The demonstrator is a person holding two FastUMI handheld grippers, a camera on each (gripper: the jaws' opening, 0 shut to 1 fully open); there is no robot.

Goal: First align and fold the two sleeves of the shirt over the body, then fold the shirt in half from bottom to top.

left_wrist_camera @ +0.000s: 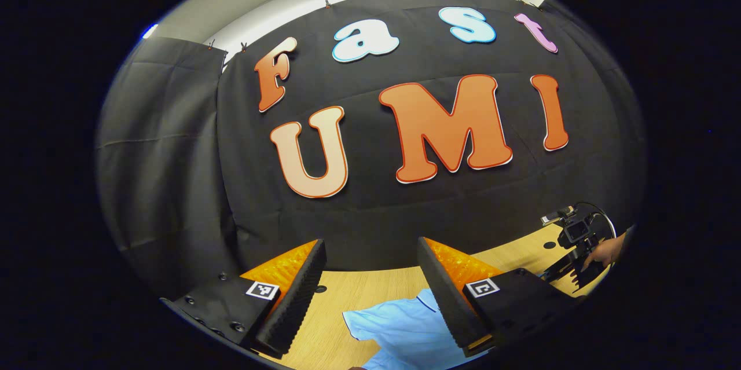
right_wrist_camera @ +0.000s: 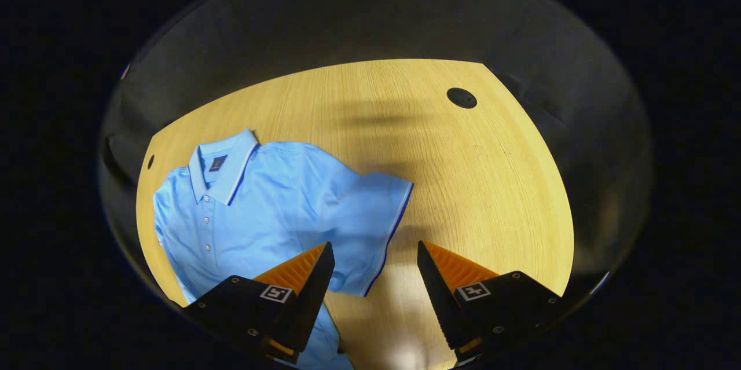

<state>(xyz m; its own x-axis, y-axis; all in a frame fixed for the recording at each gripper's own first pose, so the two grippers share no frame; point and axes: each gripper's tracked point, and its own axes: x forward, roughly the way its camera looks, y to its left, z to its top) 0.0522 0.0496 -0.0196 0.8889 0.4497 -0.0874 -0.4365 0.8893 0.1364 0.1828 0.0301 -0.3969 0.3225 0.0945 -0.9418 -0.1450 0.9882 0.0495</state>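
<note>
So the light blue polo shirt (right_wrist_camera: 260,208) is lying flat on the wooden desk (right_wrist_camera: 463,185), collar (right_wrist_camera: 223,164) toward the far-left corner, buttons facing up. 1 short sleeve (right_wrist_camera: 376,231) sticks out to the side with its dark-trimmed hem near the middle of the desk, nothing folded yet.

The right gripper (right_wrist_camera: 375,266) hangs above the desk with its jaws spread wide and holding nothing; in the right gripper view that sleeve's hem sits right in the gap between them, lower down.

The left gripper (left_wrist_camera: 370,266) is also wide open and empty, tilted up more toward the booth's black wall. In the left gripper view a bit of the shirt (left_wrist_camera: 399,329) shows below the jaws. Off to the side there you can see the other gripper over the desk edge with a hand (left_wrist_camera: 605,251) on it.

There's a round dark hole (right_wrist_camera: 461,98) in the desk at the far side.
</note>
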